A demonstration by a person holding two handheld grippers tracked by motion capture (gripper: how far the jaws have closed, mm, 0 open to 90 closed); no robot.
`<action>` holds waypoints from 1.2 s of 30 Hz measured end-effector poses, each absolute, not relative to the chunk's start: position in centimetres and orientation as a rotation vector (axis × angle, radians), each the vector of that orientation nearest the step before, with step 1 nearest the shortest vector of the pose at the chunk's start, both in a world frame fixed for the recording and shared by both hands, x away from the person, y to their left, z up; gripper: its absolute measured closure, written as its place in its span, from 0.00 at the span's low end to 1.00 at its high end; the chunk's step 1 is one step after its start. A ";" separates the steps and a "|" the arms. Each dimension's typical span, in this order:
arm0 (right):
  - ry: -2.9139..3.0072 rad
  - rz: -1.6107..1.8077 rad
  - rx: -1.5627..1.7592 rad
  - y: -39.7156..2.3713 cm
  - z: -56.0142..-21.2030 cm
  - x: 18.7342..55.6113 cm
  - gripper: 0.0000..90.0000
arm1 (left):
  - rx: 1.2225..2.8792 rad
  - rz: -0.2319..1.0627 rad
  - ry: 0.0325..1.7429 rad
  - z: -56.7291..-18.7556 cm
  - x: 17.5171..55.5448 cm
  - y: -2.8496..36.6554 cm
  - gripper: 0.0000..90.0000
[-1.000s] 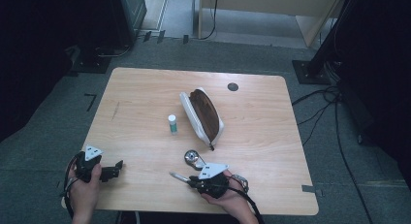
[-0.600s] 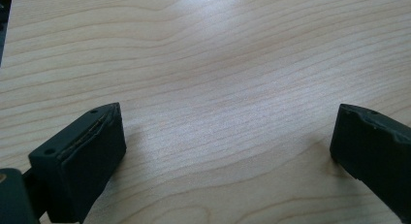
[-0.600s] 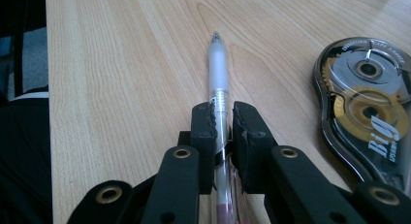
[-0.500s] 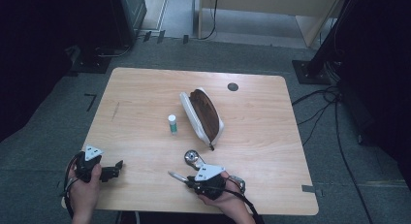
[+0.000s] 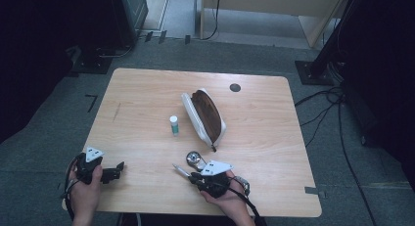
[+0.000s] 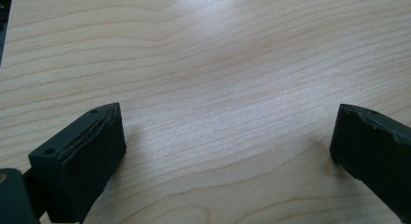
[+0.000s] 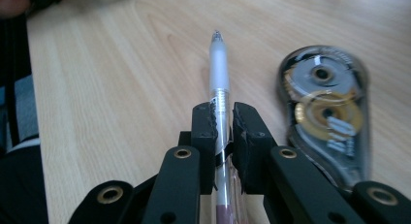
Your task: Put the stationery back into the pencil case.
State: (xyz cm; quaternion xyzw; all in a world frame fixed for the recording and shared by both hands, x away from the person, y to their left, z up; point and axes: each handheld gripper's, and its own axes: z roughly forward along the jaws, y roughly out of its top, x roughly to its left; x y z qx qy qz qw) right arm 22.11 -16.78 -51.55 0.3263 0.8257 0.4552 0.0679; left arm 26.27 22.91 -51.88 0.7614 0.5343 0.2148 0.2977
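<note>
One correction tape [image 7: 324,112] beside clamped pen [image 7: 219,73]

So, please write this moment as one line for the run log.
right gripper: shut on pen | left gripper: open, over bare table | tape roller: beside pen | pouch: open, mid-table

The right gripper [image 5: 188,173] has edged slightly back toward the person
</note>
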 end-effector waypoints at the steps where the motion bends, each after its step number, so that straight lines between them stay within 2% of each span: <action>1: 2.476 1.370 0.996 -16.9 -51.4 22.1 0.89 | 2.024 0.571 1.420 -51.9 26.3 22.9 0.00; 36: 2.181 1.432 1.180 -19.7 -45.7 24.6 0.89 | 2.024 0.571 1.420 -51.9 26.3 22.9 0.00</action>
